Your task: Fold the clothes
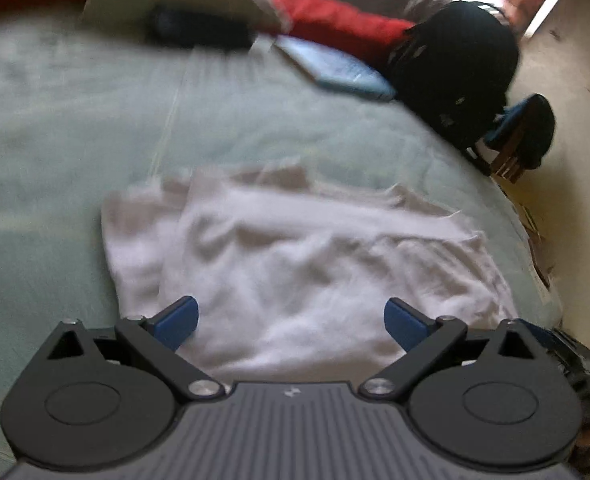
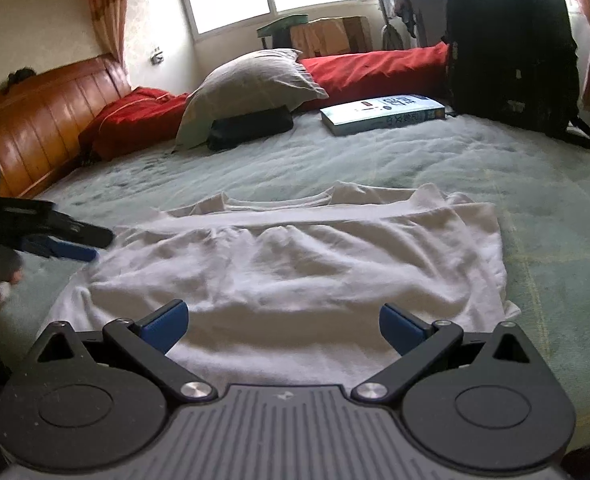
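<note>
A white T-shirt (image 2: 295,264) lies partly folded and wrinkled on the pale green bedspread (image 2: 415,160); the same T-shirt (image 1: 295,264) shows blurred in the left wrist view. My right gripper (image 2: 283,326) hangs open over the shirt's near edge, nothing between its blue fingertips. My left gripper (image 1: 291,322) is open too, above the shirt's near hem. In the right wrist view the left gripper (image 2: 67,246) appears at the shirt's left edge, held by a hand, its blue fingers close to the fabric.
A grey pillow (image 2: 251,84), a black pouch (image 2: 251,128), a book (image 2: 383,114), a black backpack (image 2: 511,48) and a red blanket (image 2: 375,66) lie at the bed's far side. A wooden headboard (image 2: 43,120) stands left. The bed edge and floor (image 1: 567,80) are at right.
</note>
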